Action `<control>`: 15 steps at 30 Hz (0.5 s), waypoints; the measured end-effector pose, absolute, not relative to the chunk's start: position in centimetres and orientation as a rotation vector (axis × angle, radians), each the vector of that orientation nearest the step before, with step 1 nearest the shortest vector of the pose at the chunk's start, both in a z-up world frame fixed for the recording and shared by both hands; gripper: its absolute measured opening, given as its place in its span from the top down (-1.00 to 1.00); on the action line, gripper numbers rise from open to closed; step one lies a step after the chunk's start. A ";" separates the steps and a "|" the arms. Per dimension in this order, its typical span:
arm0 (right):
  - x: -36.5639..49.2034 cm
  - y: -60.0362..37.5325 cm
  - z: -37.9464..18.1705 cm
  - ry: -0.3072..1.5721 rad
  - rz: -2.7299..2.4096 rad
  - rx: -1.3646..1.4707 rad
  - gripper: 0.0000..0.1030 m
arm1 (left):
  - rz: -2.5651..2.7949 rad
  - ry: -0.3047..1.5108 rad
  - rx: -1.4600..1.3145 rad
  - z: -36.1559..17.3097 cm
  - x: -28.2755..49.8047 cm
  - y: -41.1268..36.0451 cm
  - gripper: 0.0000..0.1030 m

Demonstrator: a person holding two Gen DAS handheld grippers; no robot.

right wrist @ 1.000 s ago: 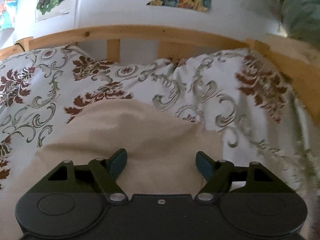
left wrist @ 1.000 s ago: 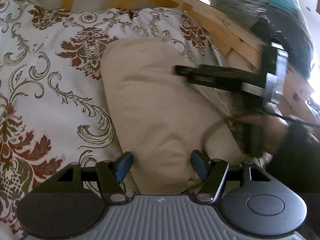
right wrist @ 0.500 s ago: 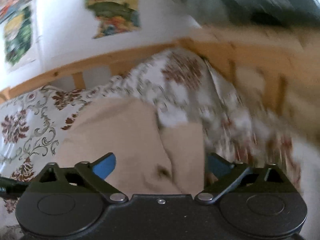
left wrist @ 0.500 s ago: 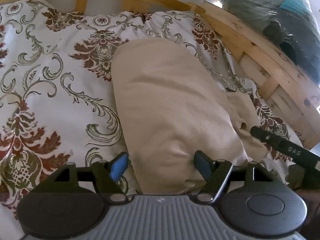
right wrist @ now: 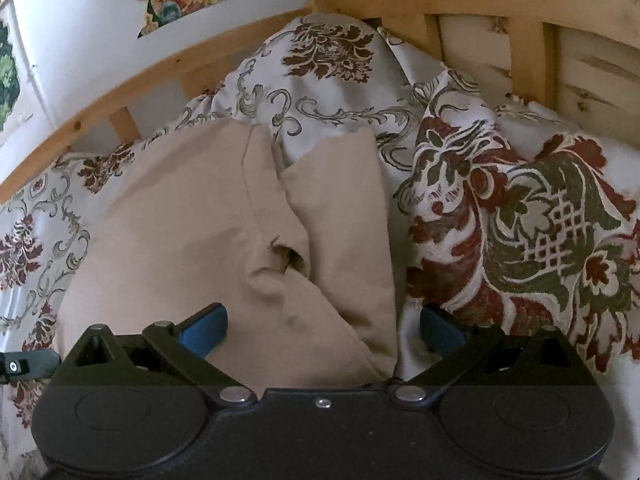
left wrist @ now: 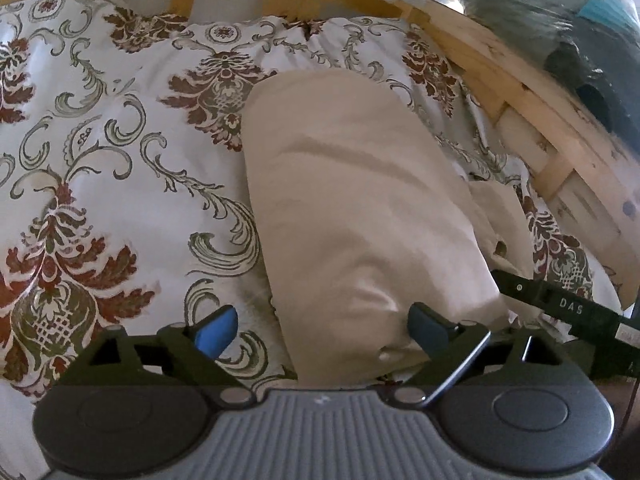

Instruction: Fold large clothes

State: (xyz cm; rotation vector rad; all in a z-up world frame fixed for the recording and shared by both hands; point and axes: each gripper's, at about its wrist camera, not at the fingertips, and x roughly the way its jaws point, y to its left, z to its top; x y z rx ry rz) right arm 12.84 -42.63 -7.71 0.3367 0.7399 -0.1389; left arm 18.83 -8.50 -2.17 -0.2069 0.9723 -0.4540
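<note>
1. The left gripper (left wrist: 324, 330) points down at the bed, low centre of its view. Its jaws have just been opening and stand wide; the garment's near edge lies between them, gripped by neither pad.
2. The right gripper (right wrist: 324, 328) also angles downward, jaws spread fully, having just opened, with cloth between them but unpinched.
3. The beige garment (left wrist: 360, 216) is soft, matte, creased cloth, folded into a long bundle through the frame's centre.
4. It rests on a white bedspread (left wrist: 100, 184) with a red-and-green damask pattern.
5. A pale wooden bed frame (right wrist: 492, 12) with slats crosses the top.
</note>
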 end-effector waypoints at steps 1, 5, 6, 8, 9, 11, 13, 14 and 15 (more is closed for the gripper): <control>12.8 -42.7 -7.8 0.744 -0.137 0.345 -0.98 | -0.456 0.973 -0.204 -2.2 18.8 -8.6 -0.86; 13.0 -43.1 -7.9 0.757 -0.134 0.365 -0.99 | -0.465 0.979 -0.199 -2.2 18.6 -8.8 -0.89; 12.9 -43.1 -7.9 0.759 -0.134 0.365 -0.99 | -0.466 0.979 -0.197 -2.2 18.6 -8.8 -0.90; 13.0 -43.0 -7.9 0.763 -0.133 0.364 -0.99 | -0.468 0.980 -0.193 -2.2 18.6 -8.9 -0.91; 13.0 -43.0 -8.0 0.765 -0.133 0.364 -0.99 | -0.468 0.980 -0.191 -2.2 18.6 -8.9 -0.91; 13.0 -43.1 -8.0 0.766 -0.132 0.369 -0.99 | -0.467 0.979 -0.189 -2.2 18.6 -8.9 -0.91; 13.0 -43.1 -8.0 0.767 -0.131 0.374 -0.99 | -0.467 0.980 -0.190 -2.2 18.6 -8.8 -0.92; 13.0 -43.2 -8.1 0.767 -0.130 0.375 -0.99 | -0.468 0.980 -0.191 -2.2 18.6 -8.8 -0.92; 13.0 -43.1 -8.1 0.767 -0.131 0.375 -0.99 | -0.467 0.980 -0.191 -2.2 18.6 -8.8 -0.93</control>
